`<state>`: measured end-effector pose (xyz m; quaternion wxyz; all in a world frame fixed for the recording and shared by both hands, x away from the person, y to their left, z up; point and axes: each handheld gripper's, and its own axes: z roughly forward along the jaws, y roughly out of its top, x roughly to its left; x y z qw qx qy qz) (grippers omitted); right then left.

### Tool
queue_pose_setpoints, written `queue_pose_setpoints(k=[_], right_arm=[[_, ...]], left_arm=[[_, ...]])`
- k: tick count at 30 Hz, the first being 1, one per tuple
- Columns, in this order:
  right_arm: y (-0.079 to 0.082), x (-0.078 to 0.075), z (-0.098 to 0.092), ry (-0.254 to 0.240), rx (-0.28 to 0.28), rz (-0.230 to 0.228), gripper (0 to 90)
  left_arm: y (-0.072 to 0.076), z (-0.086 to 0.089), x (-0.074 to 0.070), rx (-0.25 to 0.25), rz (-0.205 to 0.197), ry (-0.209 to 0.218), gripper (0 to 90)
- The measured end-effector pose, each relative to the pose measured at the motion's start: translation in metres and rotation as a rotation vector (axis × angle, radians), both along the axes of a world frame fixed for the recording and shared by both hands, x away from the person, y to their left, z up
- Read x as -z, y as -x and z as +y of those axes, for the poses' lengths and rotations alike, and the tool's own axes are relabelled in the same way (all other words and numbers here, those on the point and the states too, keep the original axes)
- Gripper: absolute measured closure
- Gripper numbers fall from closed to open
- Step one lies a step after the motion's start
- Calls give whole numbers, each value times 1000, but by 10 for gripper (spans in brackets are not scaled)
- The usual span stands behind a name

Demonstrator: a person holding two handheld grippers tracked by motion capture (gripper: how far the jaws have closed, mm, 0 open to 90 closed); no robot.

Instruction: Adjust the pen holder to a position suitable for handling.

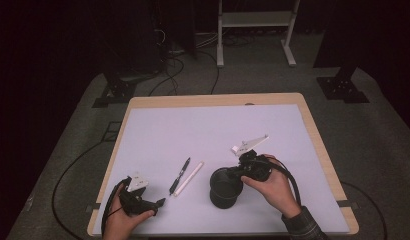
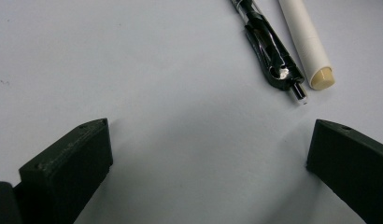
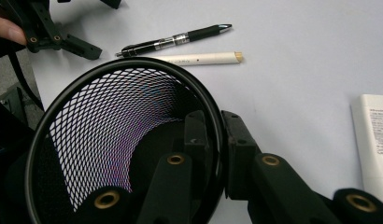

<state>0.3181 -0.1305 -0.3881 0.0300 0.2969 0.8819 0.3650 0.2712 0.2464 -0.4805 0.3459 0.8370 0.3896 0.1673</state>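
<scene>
Right gripper (image 3: 217, 154) pinches the round black mesh cup's (image 3: 101, 135) rim; left gripper (image 2: 208, 163) gapes empty near glossy pen (image 2: 269, 51) and white tube (image 2: 306, 42).

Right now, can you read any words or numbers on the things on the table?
White tube: rows of small grey print, too blurred to read.
White stick: faint tiny marks along its side, too small to read.
Black pen: no readable lettering.
Mesh cup: no label.
</scene>
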Motion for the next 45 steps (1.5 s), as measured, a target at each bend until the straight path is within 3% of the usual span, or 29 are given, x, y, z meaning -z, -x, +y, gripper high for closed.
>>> queue_pose_setpoints(k=[20, 28, 36, 45], right_arm=[[-3, 12, 13, 10, -18, 18, 801], [-2, 11, 11, 2, -25, 10, 701], [0, 5, 8, -17, -19, -22, 506], [4, -1, 1, -57, -10, -54, 380]], left_arm=[[0, 0, 0, 0, -1, 0, 0], [0, 0, 0, 0, 0, 0, 0], [0, 0, 0, 1, 2, -1, 0], [0, 0, 0, 4, 2, -8, 0]])
